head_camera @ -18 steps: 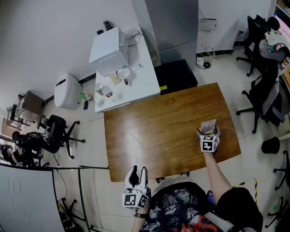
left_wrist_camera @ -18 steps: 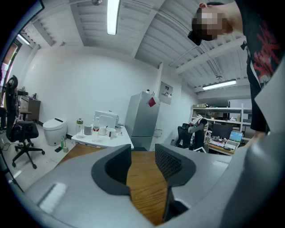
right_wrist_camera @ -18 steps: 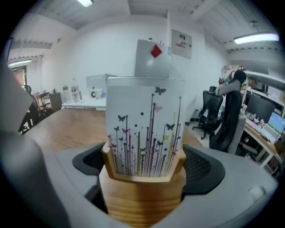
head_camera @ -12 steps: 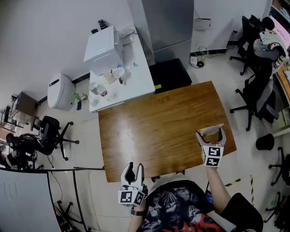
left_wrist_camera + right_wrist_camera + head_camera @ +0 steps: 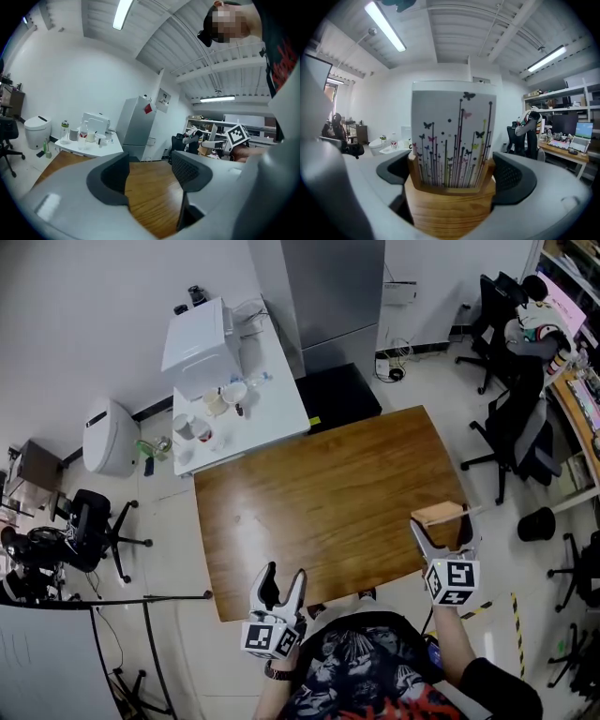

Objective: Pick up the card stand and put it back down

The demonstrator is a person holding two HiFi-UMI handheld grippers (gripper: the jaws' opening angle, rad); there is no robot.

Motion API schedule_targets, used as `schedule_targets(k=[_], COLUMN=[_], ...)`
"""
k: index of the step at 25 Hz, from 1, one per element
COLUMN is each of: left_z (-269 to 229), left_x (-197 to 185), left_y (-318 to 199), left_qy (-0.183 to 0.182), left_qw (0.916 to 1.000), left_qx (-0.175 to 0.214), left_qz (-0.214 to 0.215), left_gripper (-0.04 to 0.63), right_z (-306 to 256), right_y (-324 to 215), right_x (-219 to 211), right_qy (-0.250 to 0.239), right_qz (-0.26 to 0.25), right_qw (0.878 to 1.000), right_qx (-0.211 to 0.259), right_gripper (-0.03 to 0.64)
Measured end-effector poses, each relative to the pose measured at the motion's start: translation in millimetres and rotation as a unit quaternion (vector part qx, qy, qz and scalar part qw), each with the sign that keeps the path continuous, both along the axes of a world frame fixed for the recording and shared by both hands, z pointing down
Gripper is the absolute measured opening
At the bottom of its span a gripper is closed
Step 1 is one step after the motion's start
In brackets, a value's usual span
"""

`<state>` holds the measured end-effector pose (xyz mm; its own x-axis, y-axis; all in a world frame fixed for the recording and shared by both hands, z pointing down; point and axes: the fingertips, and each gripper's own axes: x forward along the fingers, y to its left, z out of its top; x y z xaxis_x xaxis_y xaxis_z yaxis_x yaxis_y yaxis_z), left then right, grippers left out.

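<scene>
The brown wooden tabletop stood on a pale tiled floor, and its glossy surface caught the light. Just beside its far left corner was a white tabletop. This carried a white boxy appliance and a cluster of cups. On the floor stood a low black cabinet, a white bin and black office chairs.

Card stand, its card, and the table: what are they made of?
Card stand: looks like pale wood, matte; horizontal grain lines show.
Printed card in it: probably paper or thin board; butterfly-and-stem print.
Table: wood or wood-look laminate, glossy; grain streaks, glare.
</scene>
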<state>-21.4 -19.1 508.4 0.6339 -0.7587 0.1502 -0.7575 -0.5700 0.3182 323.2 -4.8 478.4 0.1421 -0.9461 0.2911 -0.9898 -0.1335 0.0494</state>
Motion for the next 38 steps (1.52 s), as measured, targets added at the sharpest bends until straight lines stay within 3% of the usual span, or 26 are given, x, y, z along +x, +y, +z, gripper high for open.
schedule_targets(k=[17,20,23,26,30,34,38], left_z=[1,-4,-3,6,21,30,37], left_x=[-34,-37,-43,-75,-139,-171,-195], left_y=[-15,-14,-3,12,33,64,103], left_qy=[0.028,0.032,0.034,0.04,0.038,0.02,0.0], left_qw=[0.9994,0.9991,0.9987,0.9946,0.9811,0.9726,0.9629], left_qx=[-0.006,0.0,0.005,-0.002,-0.028,-0.052,-0.084], left_qz=[-0.02,-0.028,-0.038,-0.095,-0.188,-0.226,-0.256], left_gripper=[0.259,0.259,0.259,0.259,0.259,0.259,0.259], right_z=[-4,-4,11,51,116,184,271], right_y=[2,-3,-13,-24,-44,-67,-87], right_x=[-21,-34,-74,-136,-239,-331,-389], right_qy=[-0.028,-0.027,-0.012,-0.011,-0.02,-0.005,0.019], right_qz=[-0.001,-0.029,-0.097,-0.173,-0.275,-0.356,-0.38], right_qw=[1.0,0.999,0.995,0.983,0.958,0.928,0.909], right_qx=[-0.008,-0.01,-0.025,-0.054,-0.073,-0.108,-0.171], right_gripper=[0.526,0.526,0.526,0.526,0.526,0.525,0.525])
